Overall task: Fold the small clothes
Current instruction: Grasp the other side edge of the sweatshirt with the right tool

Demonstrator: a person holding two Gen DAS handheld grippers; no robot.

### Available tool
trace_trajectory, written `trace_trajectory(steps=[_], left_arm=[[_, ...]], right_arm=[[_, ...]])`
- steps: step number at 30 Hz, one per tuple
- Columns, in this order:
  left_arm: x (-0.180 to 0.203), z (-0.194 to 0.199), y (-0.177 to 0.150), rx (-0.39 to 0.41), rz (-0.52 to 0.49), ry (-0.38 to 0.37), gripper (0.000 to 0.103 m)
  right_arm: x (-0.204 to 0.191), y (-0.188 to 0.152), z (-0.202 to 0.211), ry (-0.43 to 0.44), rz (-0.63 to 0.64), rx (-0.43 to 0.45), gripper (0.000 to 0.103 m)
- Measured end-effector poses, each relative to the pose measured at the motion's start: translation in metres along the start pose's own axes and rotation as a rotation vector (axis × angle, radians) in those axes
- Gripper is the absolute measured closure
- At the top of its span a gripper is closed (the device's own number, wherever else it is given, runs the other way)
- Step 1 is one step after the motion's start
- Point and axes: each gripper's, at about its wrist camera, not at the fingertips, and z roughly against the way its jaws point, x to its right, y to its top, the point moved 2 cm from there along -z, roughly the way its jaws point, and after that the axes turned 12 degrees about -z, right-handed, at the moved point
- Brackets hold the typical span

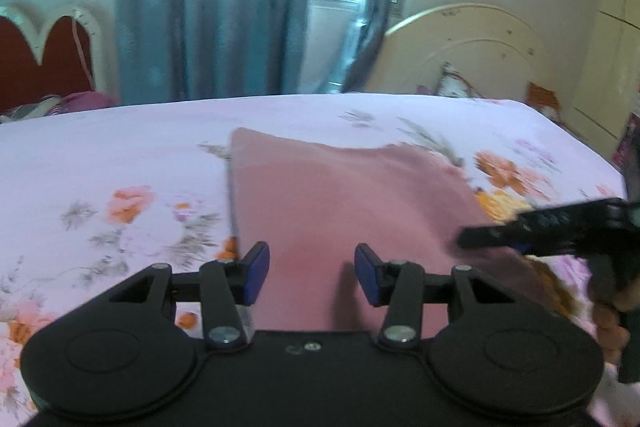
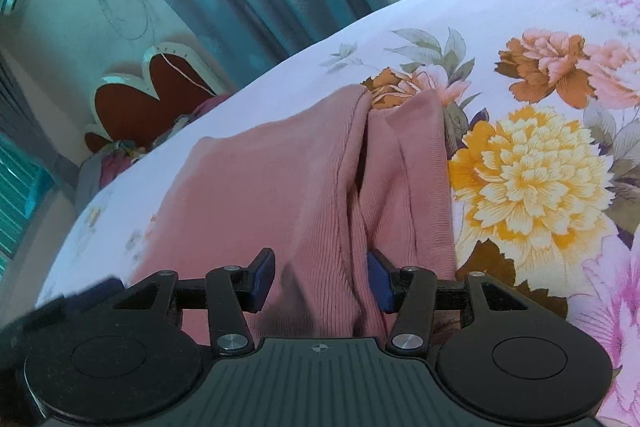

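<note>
A pink ribbed garment (image 1: 344, 199) lies flat on the flowered bed sheet (image 1: 120, 155). My left gripper (image 1: 312, 273) hovers over its near edge, blue pads wide apart with only flat cloth beneath them. In the right wrist view the garment (image 2: 256, 187) has a raised lengthwise fold (image 2: 356, 187) running between the jaws of my right gripper (image 2: 322, 281). The right pad touches the fold and the left pad stands just clear of it. The left wrist view shows the right gripper (image 1: 472, 239) blurred at the garment's right edge, held by a hand (image 1: 612, 323).
The bed sheet (image 2: 540, 27) spreads widely around the garment. A red and white headboard (image 1: 48, 63) and blue curtains (image 1: 208, 7) stand beyond the bed's far edge. A cream headboard (image 1: 472, 47) leans at the back right. Pillows and clothes lie at the far left (image 2: 116, 155).
</note>
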Motion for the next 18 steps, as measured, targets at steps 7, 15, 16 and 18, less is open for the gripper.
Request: trace_trajectory(steps=[7,15,16,18], left_arm=[[-0.014,-0.009,0.000,0.000,0.018,0.026,0.055],[-0.019,-0.028,0.002,-0.008,0.049,0.019,0.047],[-0.020,-0.031,0.001,-0.013,0.055,0.012,0.047],[-0.021,-0.035,0.000,-0.020,0.077,-0.002,0.047]], right_arm=[[-0.008,0.010,-0.017,0.016,0.036,0.007,0.087],[0.004,0.027,-0.043,-0.015,-0.033,0.009,0.081],[0.006,0.028,-0.045,-0.014,-0.044,0.004,0.079],[0.008,0.030,-0.049,-0.006,-0.065,-0.001,0.080]])
